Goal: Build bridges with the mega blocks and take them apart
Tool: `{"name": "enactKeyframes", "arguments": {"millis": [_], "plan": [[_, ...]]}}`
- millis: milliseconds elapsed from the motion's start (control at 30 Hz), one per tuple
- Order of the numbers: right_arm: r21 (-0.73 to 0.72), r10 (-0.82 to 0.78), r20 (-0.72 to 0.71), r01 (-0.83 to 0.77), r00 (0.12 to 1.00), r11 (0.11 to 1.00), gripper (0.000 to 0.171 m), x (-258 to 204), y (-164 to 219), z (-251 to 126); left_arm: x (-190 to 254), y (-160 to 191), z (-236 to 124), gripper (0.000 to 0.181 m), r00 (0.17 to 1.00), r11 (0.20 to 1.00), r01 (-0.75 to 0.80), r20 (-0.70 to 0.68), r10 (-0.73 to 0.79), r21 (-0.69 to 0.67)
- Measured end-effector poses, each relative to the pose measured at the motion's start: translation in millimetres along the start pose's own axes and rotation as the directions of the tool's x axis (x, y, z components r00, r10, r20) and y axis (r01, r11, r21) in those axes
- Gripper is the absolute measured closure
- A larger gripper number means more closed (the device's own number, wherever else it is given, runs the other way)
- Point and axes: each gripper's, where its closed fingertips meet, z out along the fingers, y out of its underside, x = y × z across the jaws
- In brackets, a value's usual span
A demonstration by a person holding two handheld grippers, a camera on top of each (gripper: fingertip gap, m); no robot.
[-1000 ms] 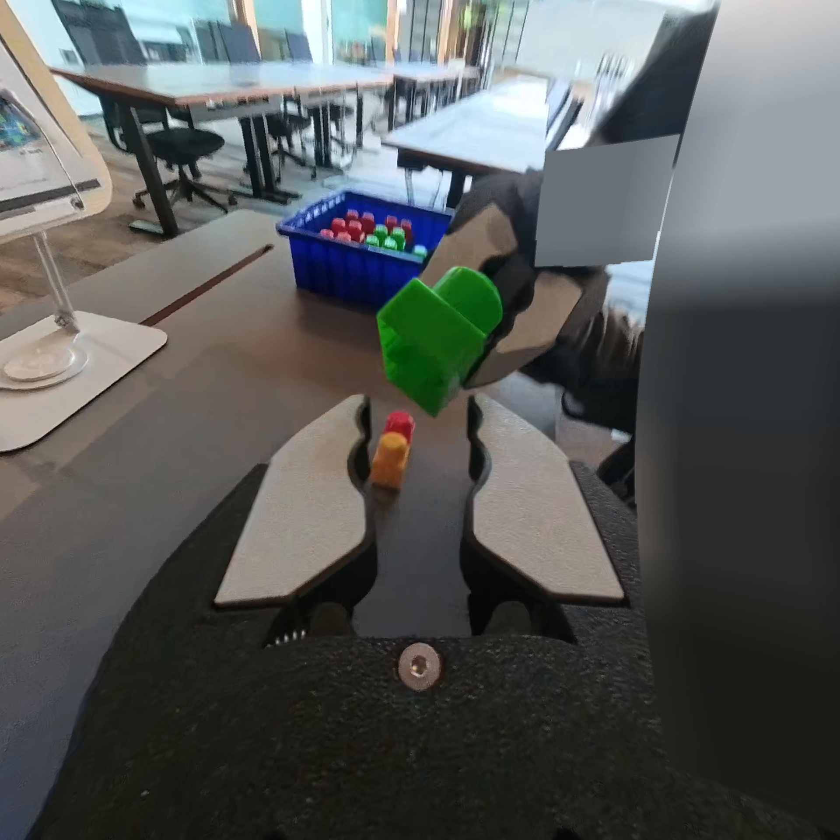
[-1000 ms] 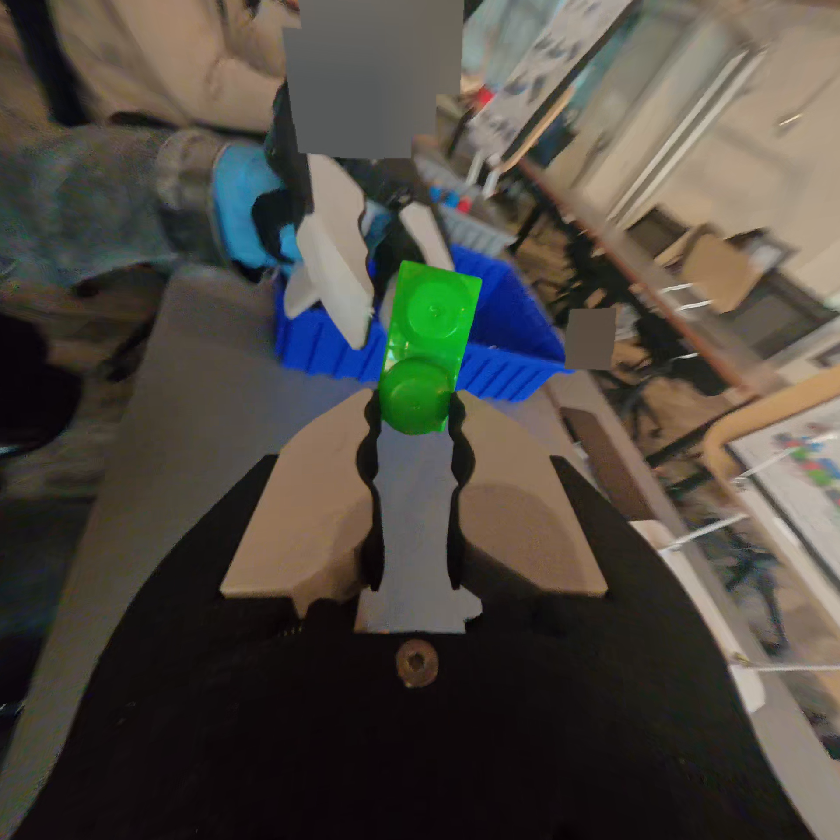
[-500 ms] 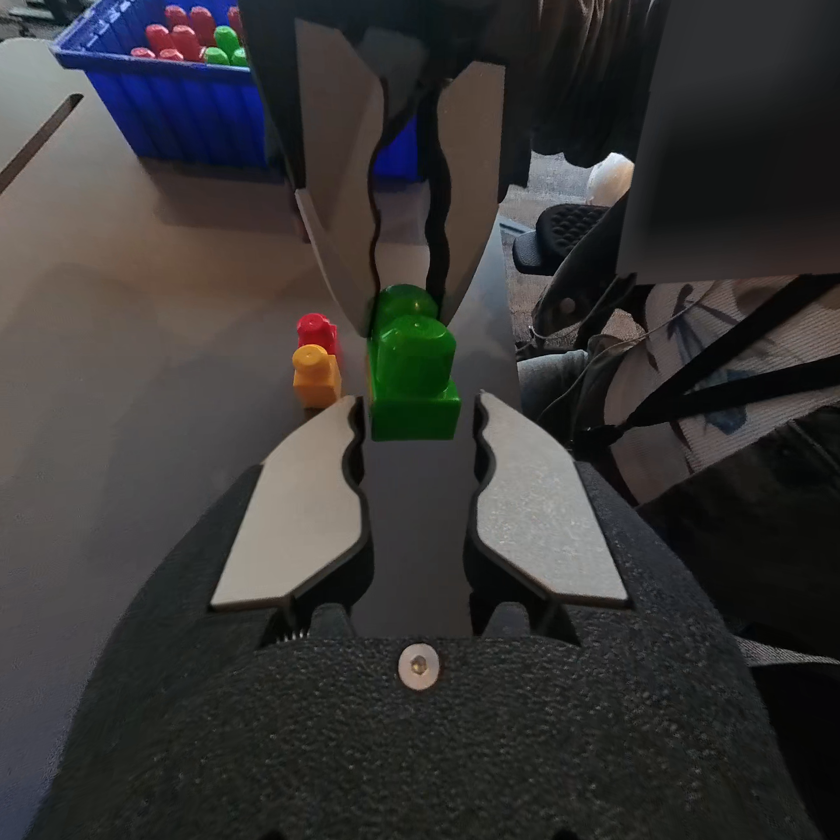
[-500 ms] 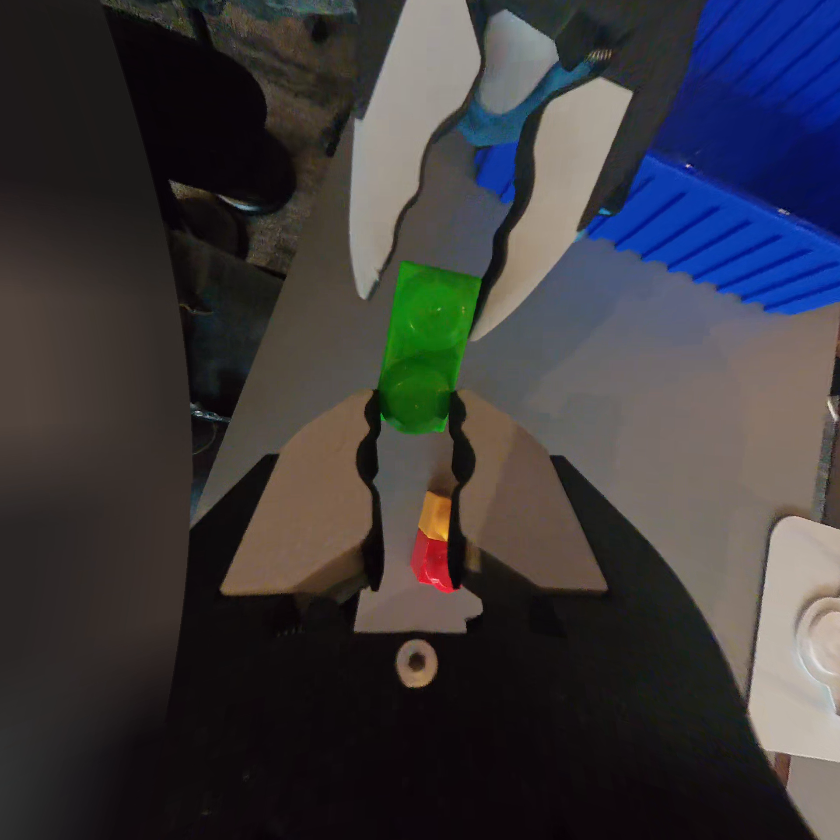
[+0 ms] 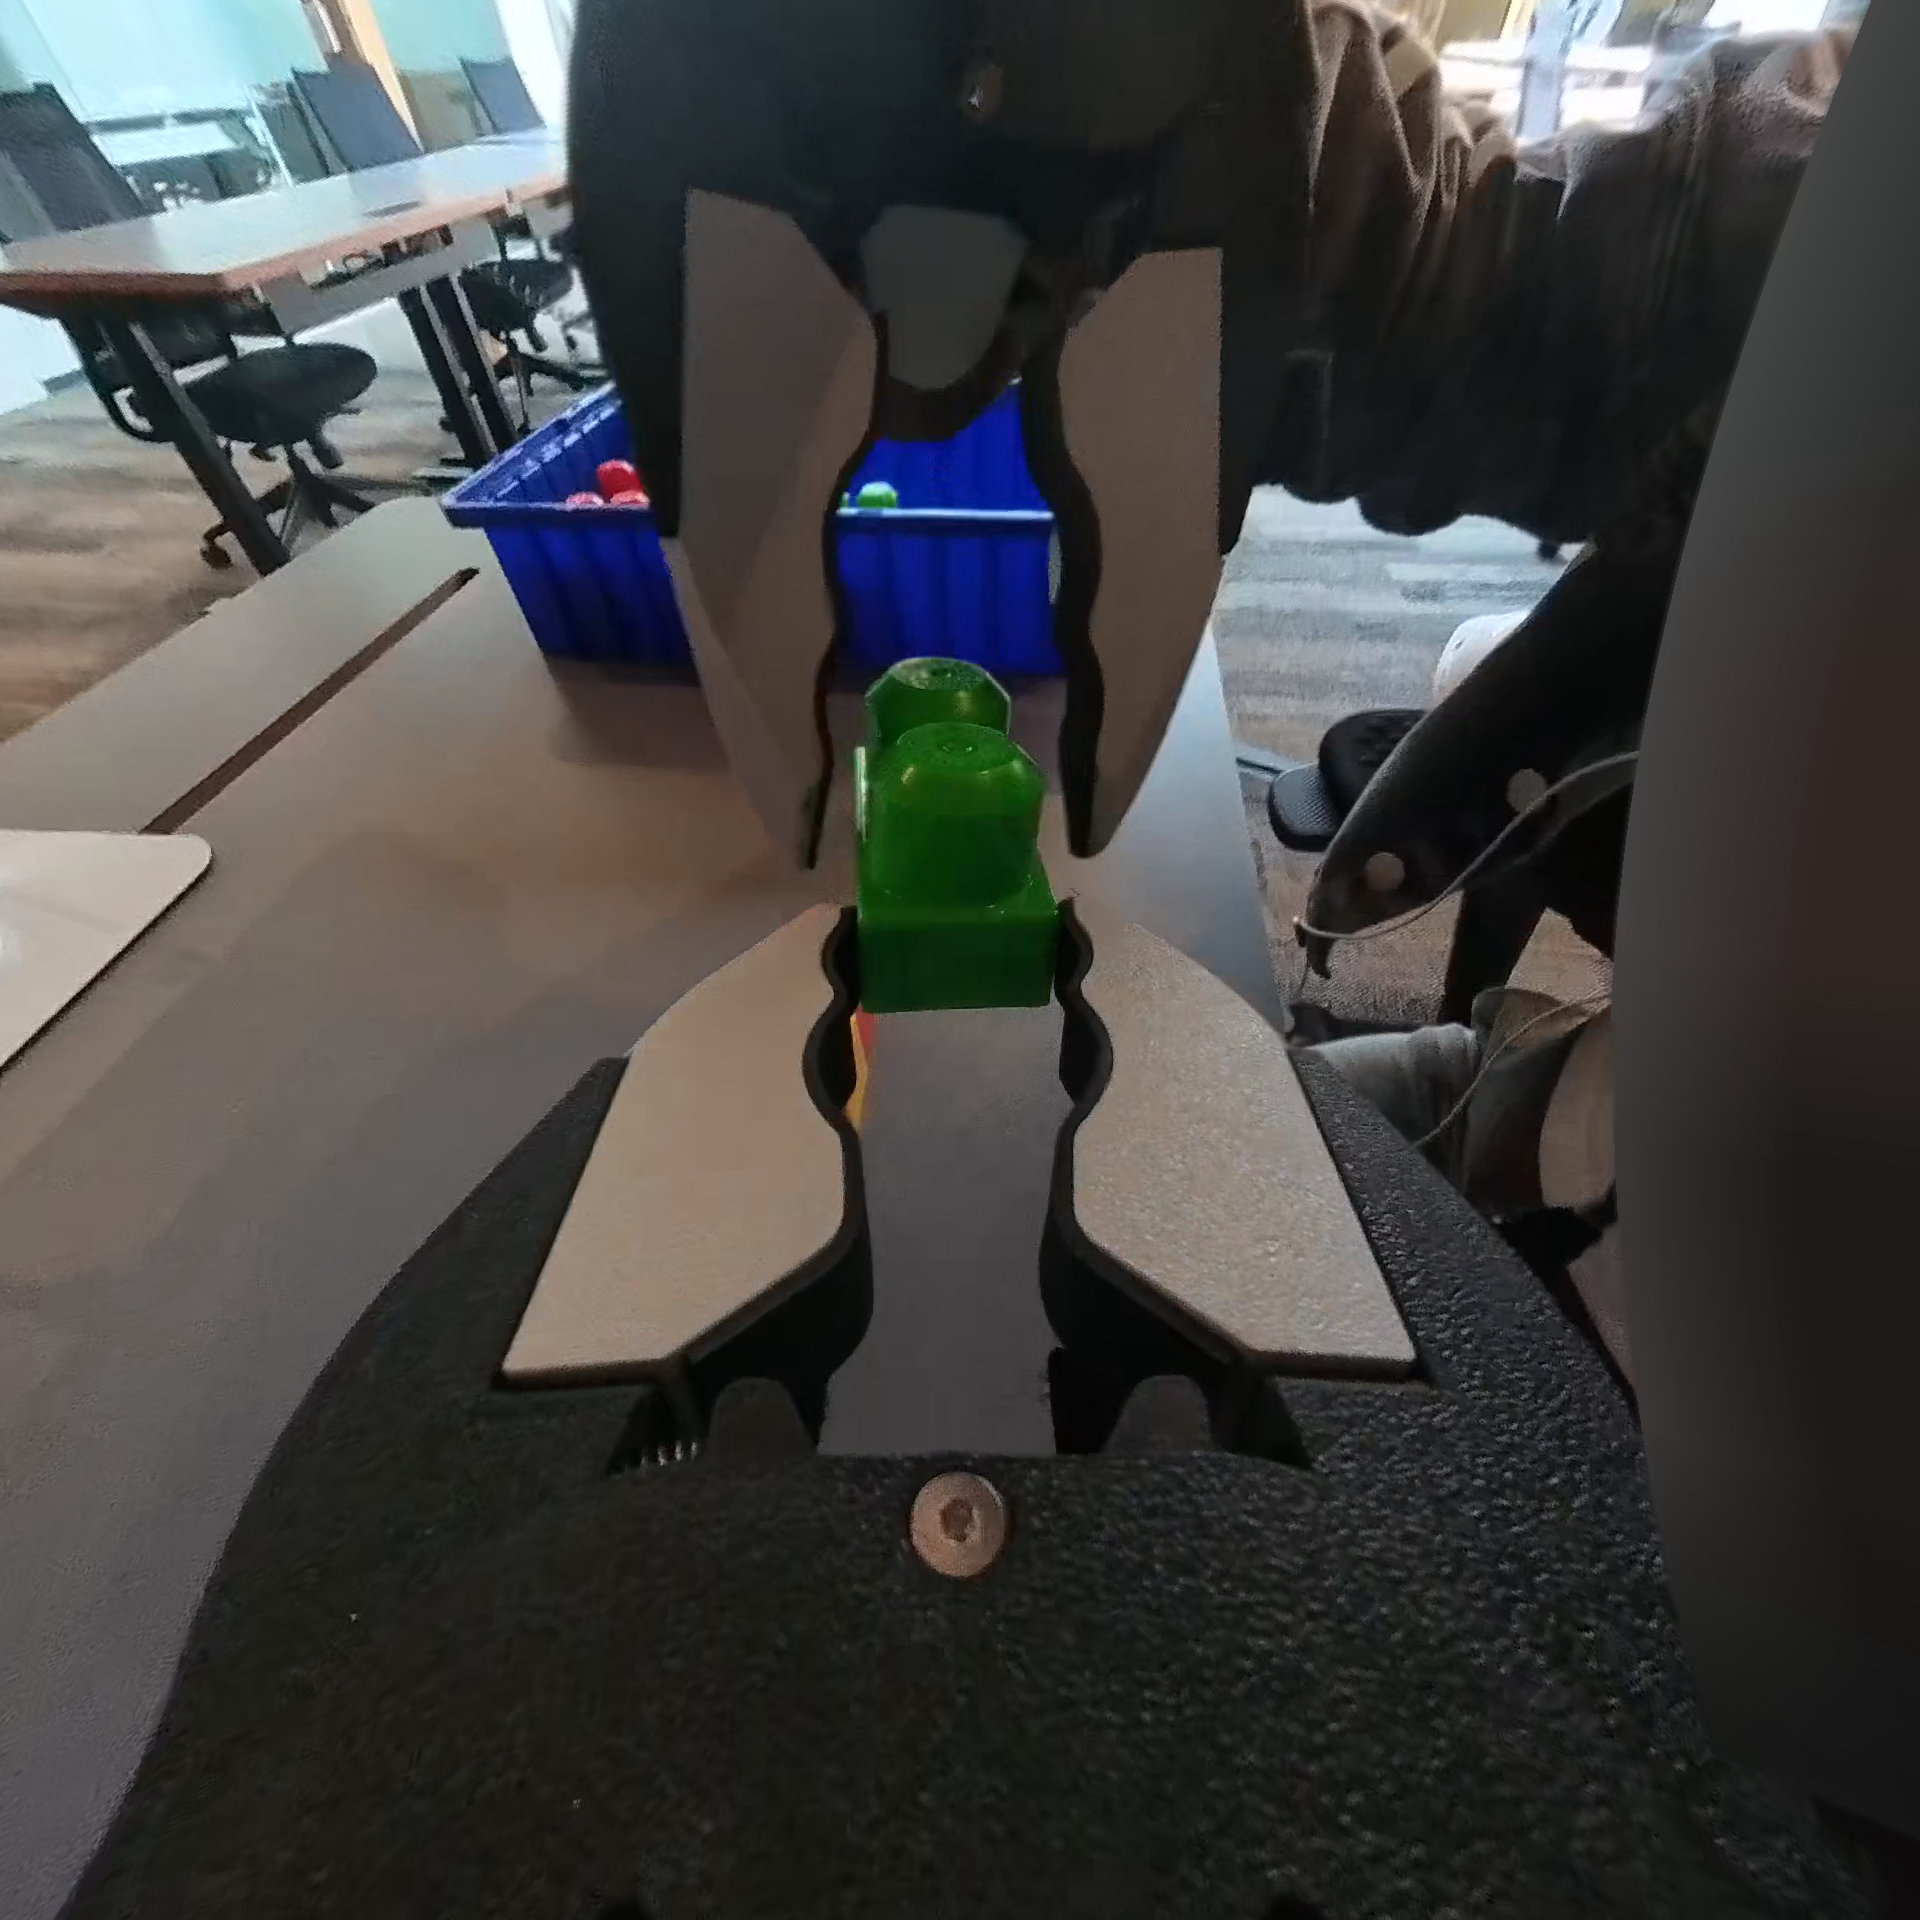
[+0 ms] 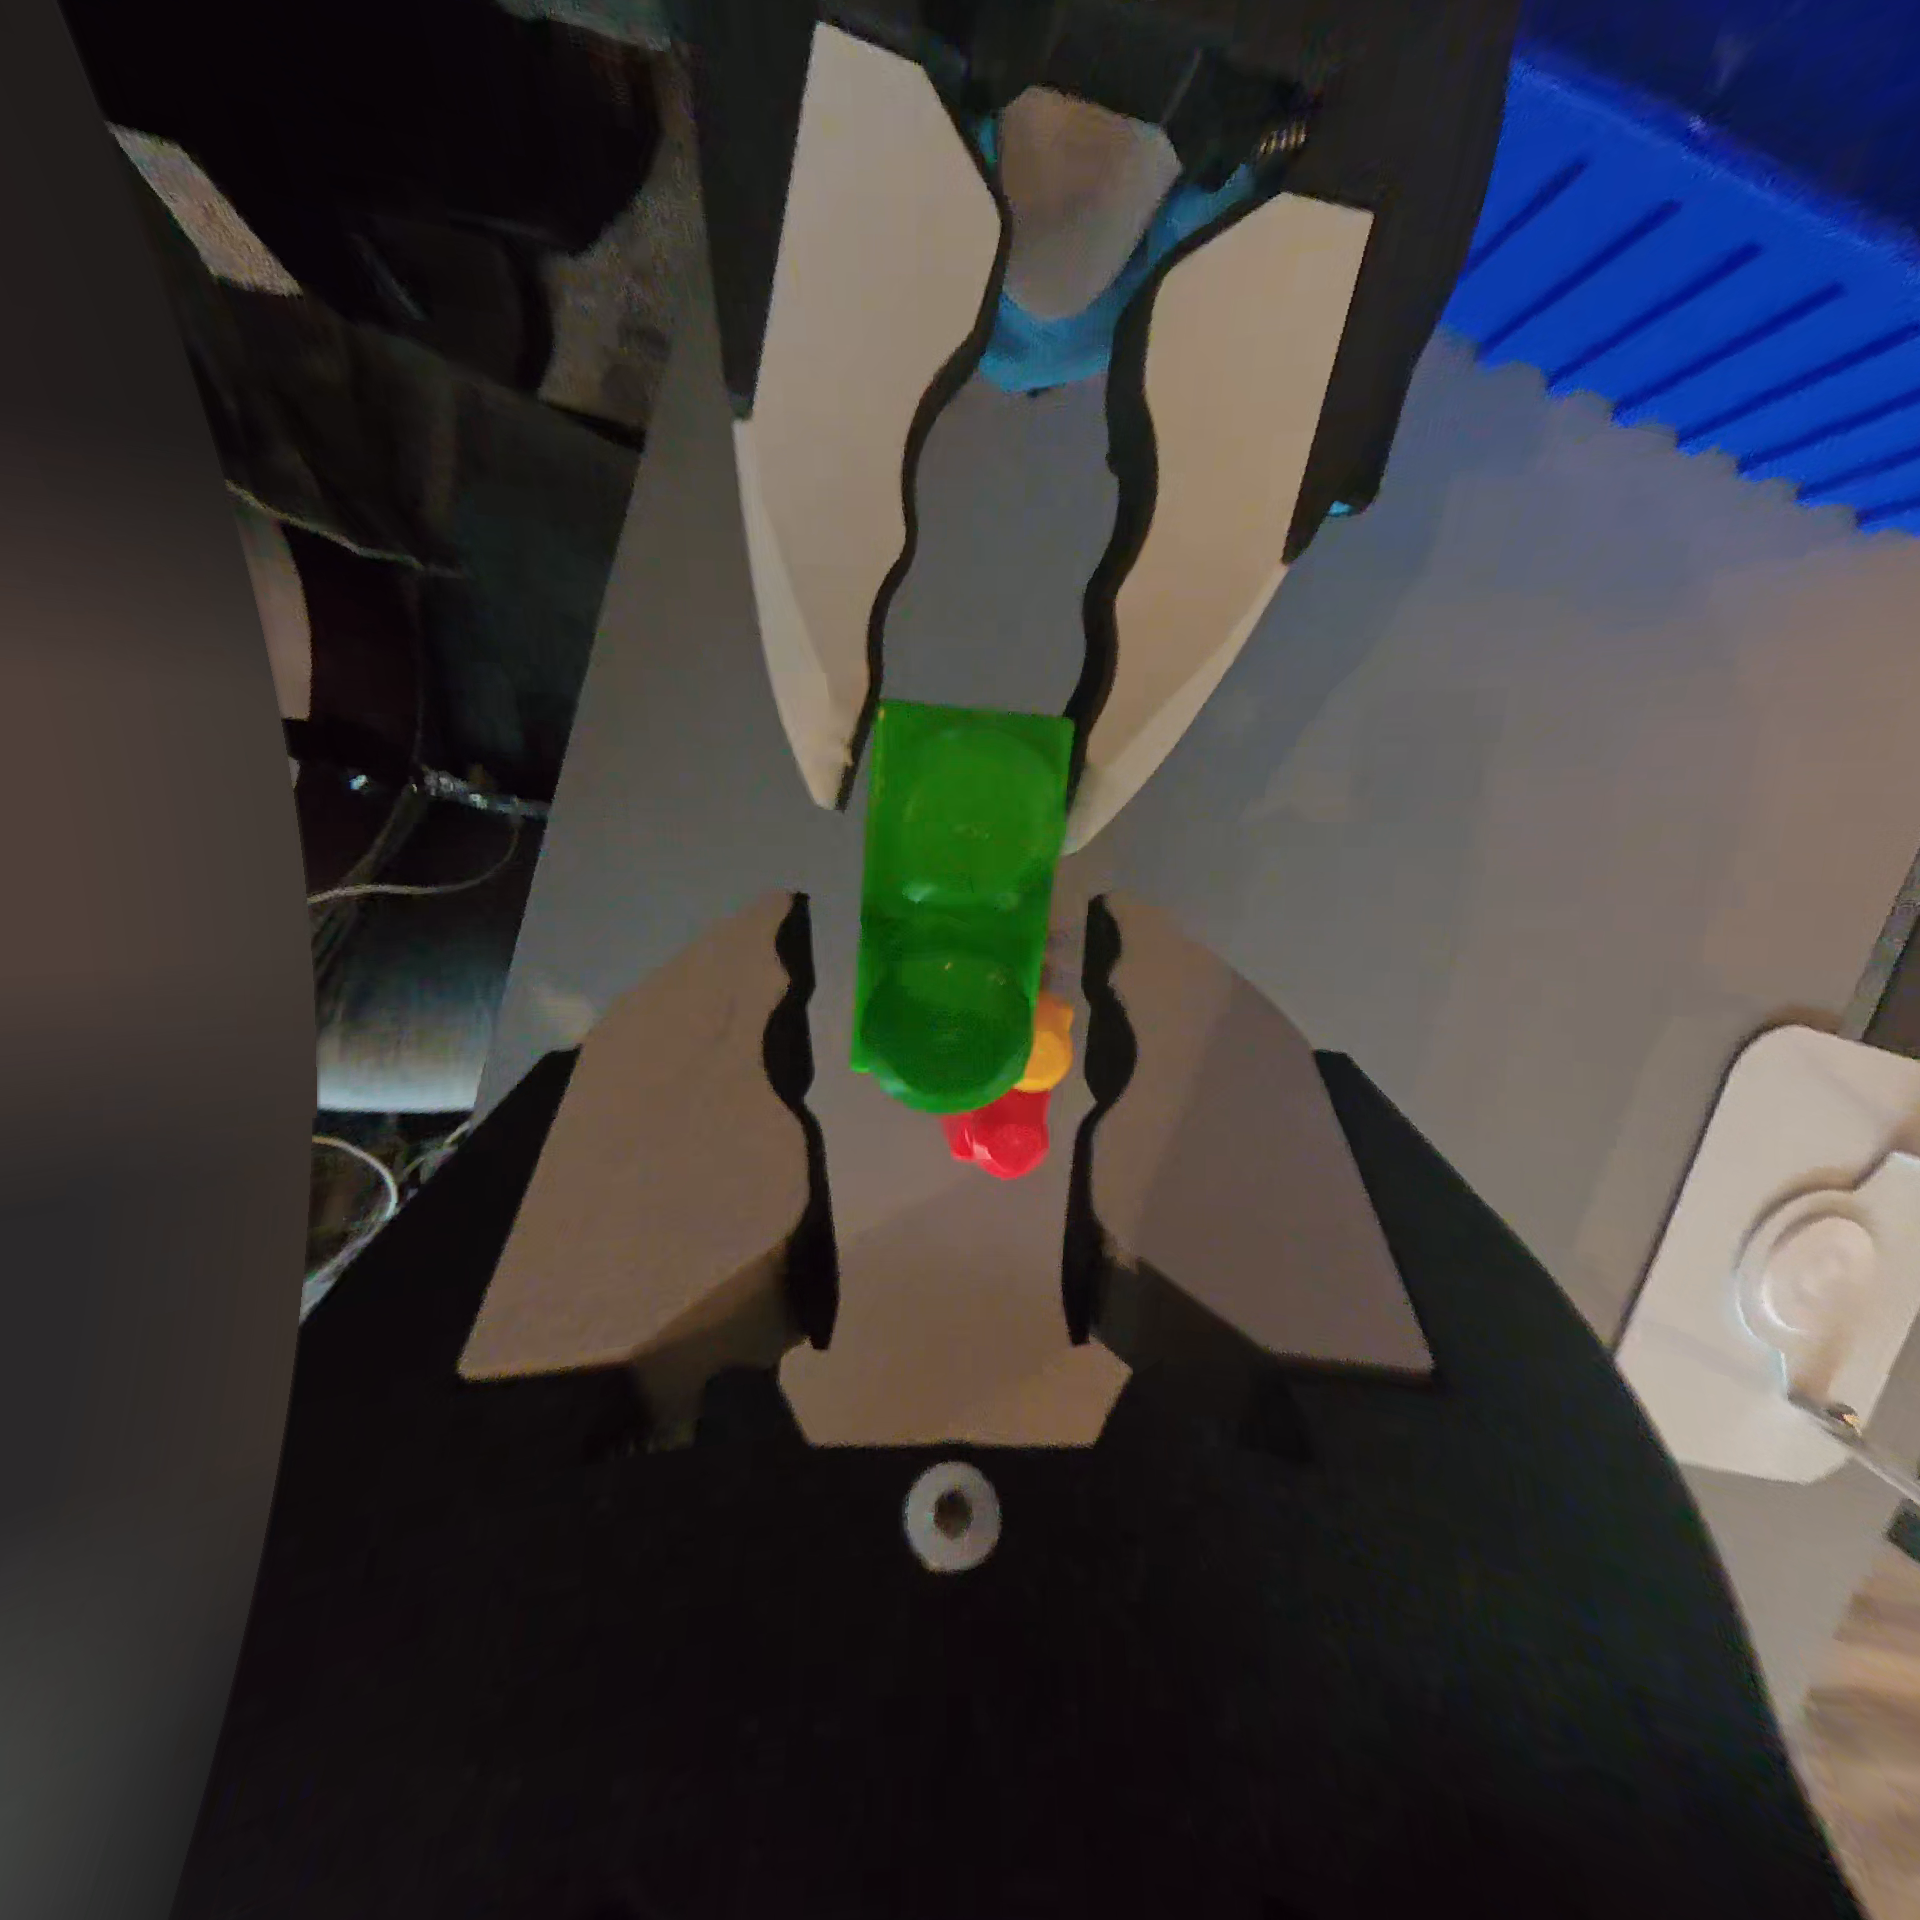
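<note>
A green two-stud block (image 5: 951, 883) is gripped at its near end by my left gripper (image 5: 956, 935), just above the dark table (image 5: 416, 883). My right gripper (image 6: 945, 914) is open, its jaws standing apart on either side of the green block (image 6: 961, 894) without touching it. In the left wrist view the right gripper (image 5: 945, 842) reaches down from above. In the right wrist view the left gripper (image 6: 966, 779) comes in from the top. A small orange block (image 6: 1047, 1049) and a red block (image 6: 1003, 1138) sit on the table under the green one; whether they touch it cannot be told.
A blue bin (image 5: 582, 582) with several red and green blocks stands at the table's far side, also in the right wrist view (image 6: 1714, 312). A white stand base (image 5: 83, 914) lies at the left. A person sits close at the right, with office tables and chairs behind. The grippers are tip to tip, or close to it.
The right gripper carried the green block down beside the orange and red blocks, then opened and let go. The left gripper closed on the block's other end.
</note>
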Motion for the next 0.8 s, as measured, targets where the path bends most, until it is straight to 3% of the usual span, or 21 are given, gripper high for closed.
{"name": "enactKeyframes", "arguments": {"millis": [33, 300, 800], "plan": [[-0.032, 0.001, 0.007, 0.0, 1.0, 0.999, 0.124, 1.0, 1.6, -2.7, -0.3, -2.3, 3.4, 0.145, 1.0, 1.0, 0.001, -0.003, -0.001, 0.01], [-0.199, 0.075, 0.05, -0.064, 0.996, 0.978, 0.129, 0.1, 15.2, -16.7, -1.1, -14.8, 17.2, 0.146, 0.999, 0.996, -0.009, -0.031, 0.012, 0.09], [-0.243, 0.099, 0.061, -0.081, 0.993, 0.967, 0.136, 0.1, 14.4, -12.5, -2.5, -14.8, 15.2, 0.145, 0.999, 0.991, 0.004, -0.049, 0.003, 0.133]]}}
